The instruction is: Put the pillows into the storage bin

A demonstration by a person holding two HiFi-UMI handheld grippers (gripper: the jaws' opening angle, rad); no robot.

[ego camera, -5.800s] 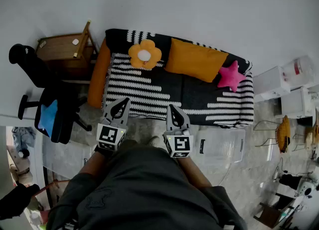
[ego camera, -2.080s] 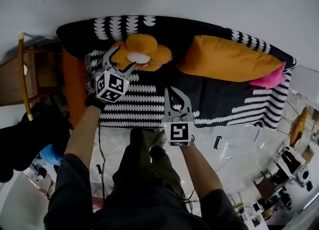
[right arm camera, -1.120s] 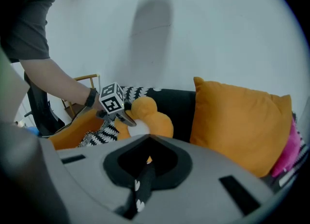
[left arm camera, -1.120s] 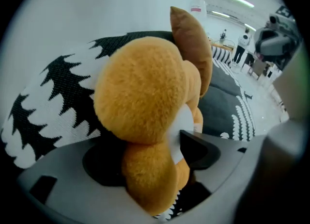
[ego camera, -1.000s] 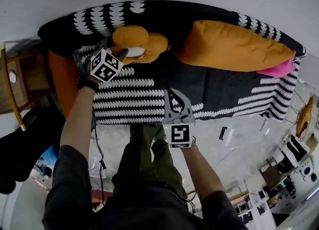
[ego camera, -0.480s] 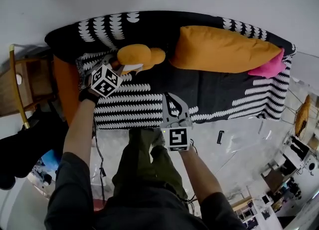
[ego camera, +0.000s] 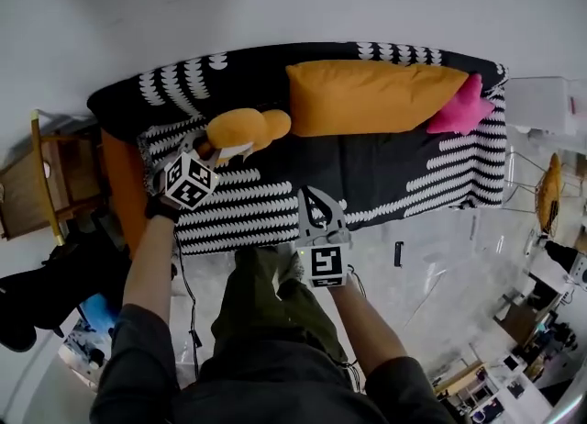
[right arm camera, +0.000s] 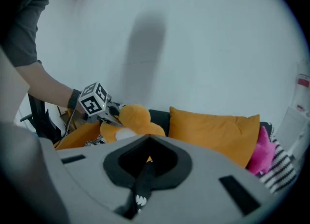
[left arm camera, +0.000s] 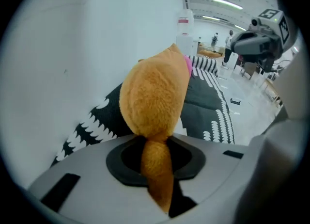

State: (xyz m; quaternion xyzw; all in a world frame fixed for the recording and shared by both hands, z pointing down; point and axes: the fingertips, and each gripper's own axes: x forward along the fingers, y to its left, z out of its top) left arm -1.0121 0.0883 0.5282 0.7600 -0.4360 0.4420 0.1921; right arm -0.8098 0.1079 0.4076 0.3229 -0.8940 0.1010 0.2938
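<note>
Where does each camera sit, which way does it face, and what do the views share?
Head view: on the person's head, facing steeply down at the sofa; shows forearms, legs, left gripper, right gripper.
Left gripper view: on the left gripper, facing along its jaws, which have just been closing and pinch the flower pillow; the right gripper shows upper right.
Right gripper view: on the right gripper, facing across the sofa toward the wall; the left gripper and forearm show.
Shared: all show the flower pillow and sofa.

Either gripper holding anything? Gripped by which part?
Left gripper: jaws have just been closing and now pinch the orange flower pillow by one petal. Right gripper: shut, empty.
</note>
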